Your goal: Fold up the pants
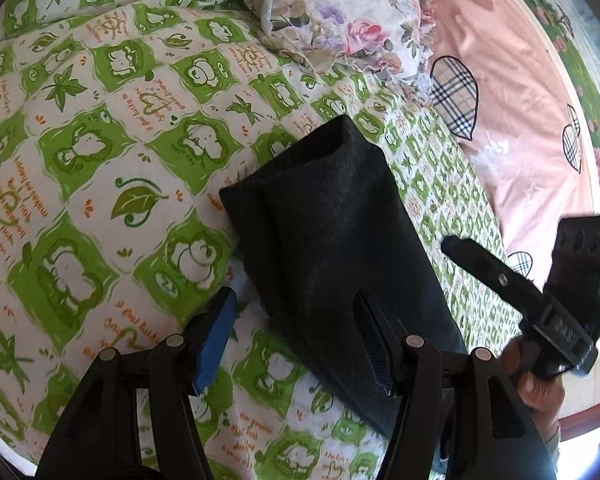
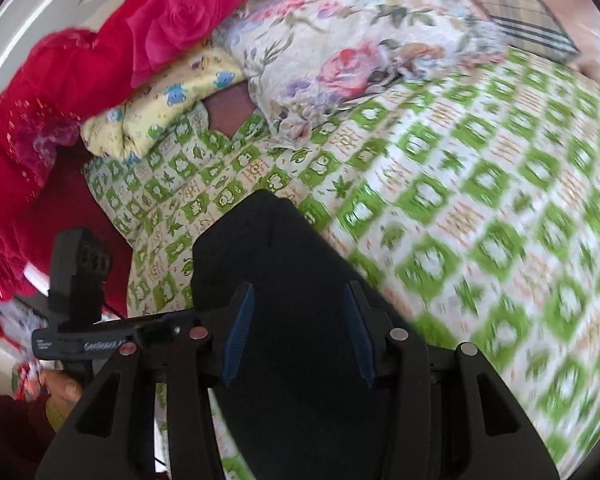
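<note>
- My left gripper [image 1: 296,340] has its fingers spread, nothing between them, one over the folded black fabric pants' [image 1: 340,240] near edge.
- The pants lie on the bed's green-and-white printed quilt [image 1: 100,140], with open quilt on both sides.
- My right gripper [image 2: 298,334] hovers over the pants with fingers apart, clear of the cloth.
- A floral pillow [image 1: 332,20] bounds the far edge.
</note>
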`<state>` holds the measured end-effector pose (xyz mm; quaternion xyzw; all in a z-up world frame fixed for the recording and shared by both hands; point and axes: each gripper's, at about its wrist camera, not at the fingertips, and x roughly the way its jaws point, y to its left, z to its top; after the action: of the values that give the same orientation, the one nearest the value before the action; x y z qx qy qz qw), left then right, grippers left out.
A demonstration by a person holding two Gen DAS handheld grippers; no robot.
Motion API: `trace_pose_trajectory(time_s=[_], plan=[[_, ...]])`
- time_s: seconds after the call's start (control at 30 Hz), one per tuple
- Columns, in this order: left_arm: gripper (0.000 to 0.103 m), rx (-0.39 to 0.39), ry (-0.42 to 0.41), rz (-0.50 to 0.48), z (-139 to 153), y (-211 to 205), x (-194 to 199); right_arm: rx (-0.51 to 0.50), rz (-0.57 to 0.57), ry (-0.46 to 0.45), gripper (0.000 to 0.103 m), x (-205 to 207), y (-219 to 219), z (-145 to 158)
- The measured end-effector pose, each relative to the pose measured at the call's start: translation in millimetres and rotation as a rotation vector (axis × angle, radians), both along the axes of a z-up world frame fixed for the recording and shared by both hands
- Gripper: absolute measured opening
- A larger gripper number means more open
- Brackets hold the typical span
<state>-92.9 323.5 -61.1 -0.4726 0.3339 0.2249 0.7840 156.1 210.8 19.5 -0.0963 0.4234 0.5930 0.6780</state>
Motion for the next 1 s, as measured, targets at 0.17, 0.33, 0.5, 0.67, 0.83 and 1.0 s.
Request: trace_pose_trajectory(time_s=[0.17, 0.33, 0.5, 0.67, 0.83, 1.0], plan=[[0.061, -0.015, -0.022, 0.032, -4, 8, 6, -0.052, 0.089, -0.036, 0.048, 10, 39, -5], [0.056, 0.008, -0.022, 0.034, -5, 12, 11, -0.108, 0.163, -0.053, 0.048, 14, 70, -18], [0.043, 0.008, -0.022, 0.048, -8, 20, 12, -0.125, 0.196, -0.032, 0.048, 15, 85, -29], [0.029, 0.022, -0.016, 0.04, -10, 20, 13, -0.115, 0.217, -0.014, 0.027, 10, 88, -33], [0.021, 0.061, -0.027, 0.012, 8, 10, 19, -0.064, 0.203, -0.028, 0.019, 4, 71, -17], [0.02, 0.116, -0.068, -0.032, 40, -10, 21, 0.038, 0.177, -0.008, 0.018, 5, 39, 11]])
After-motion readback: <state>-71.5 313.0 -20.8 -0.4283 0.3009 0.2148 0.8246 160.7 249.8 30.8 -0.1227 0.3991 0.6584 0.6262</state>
